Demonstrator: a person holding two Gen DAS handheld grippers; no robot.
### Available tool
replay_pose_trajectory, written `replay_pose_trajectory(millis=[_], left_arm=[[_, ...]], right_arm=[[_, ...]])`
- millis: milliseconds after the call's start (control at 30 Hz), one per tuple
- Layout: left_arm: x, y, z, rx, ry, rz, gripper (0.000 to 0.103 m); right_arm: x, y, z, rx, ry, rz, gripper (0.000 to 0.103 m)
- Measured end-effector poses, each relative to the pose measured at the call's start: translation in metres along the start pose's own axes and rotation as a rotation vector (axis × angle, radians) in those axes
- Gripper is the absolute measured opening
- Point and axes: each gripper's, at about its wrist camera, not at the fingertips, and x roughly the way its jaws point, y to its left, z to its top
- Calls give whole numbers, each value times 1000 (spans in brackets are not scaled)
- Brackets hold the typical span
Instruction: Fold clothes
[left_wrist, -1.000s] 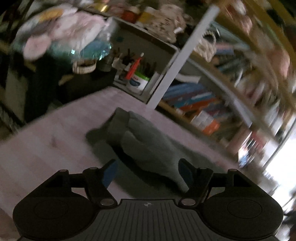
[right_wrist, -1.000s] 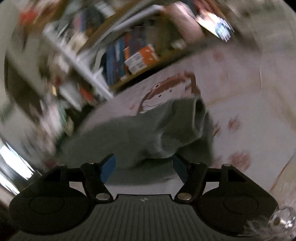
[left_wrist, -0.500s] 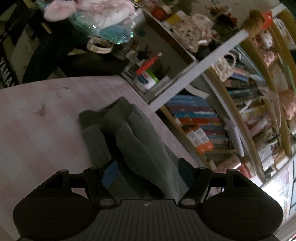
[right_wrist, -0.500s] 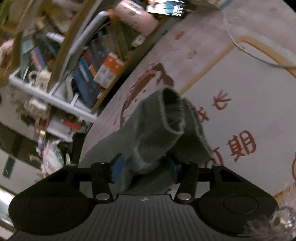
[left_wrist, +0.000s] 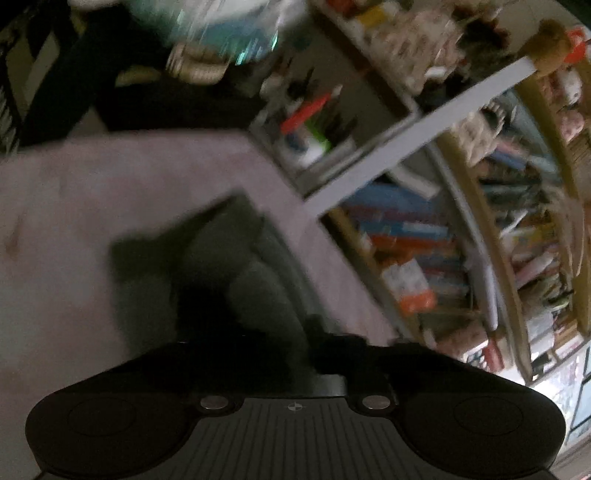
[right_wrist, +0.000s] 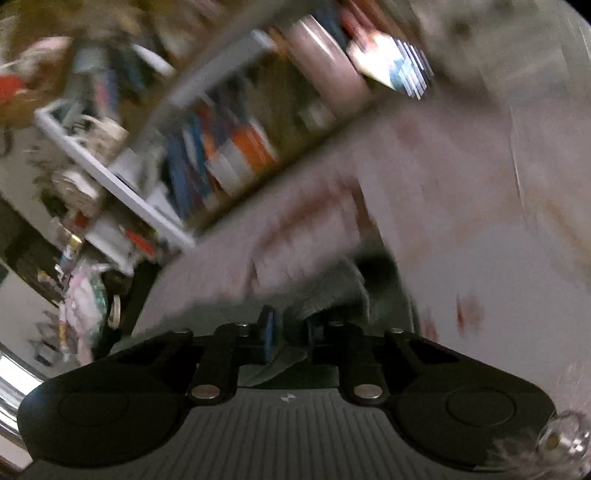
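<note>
Now both grippers — right gripper (right_wrist: 289, 334) and left gripper (left_wrist: 295, 332) — have jaws pinched narrow on the grey garment (left_wrist: 236, 273), probably to lift a fold off the mat (right_wrist: 480, 258).

Bookshelf (left_wrist: 424, 258) close beside mat (left_wrist: 92, 206)

Pretty blurry shot. The dark grey-green garment (left_wrist: 236, 266) lies bunched on the pale pinkish mat (left_wrist: 74, 206), running right down into the black left gripper (left_wrist: 291, 354), whose fingers look drawn in close on the cloth, though it's too dark there to be sure. Behind sits a white-framed bookshelf (left_wrist: 436, 236) crammed with colourful books.
</note>
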Motion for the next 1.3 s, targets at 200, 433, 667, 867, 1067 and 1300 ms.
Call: replay_pose_trajectory(millis=[200,433,667,867,1067,1300], left_arm=[[-43,6,-11,72,-98,0,7],[-33,44,-32,13,5,70,8],[-47,11,-19,102,-74,16,7],[-55,14,-19,102,-91,37,7],[-53,37,-30,43,-34,112,15],[-62,22,-35,157,-54,221,66]], right_arm=[[-27,2,-19,-32,-29,51,15],[-1,-48,-53,118,114,-52,17],[1,-44,-55,95,117,-67,18],[-1,-46,-55,101,114,-57,18],[-3,-38,-54,46,125,-79,22],[-19,-26,-53,-30,86,-177,55]])
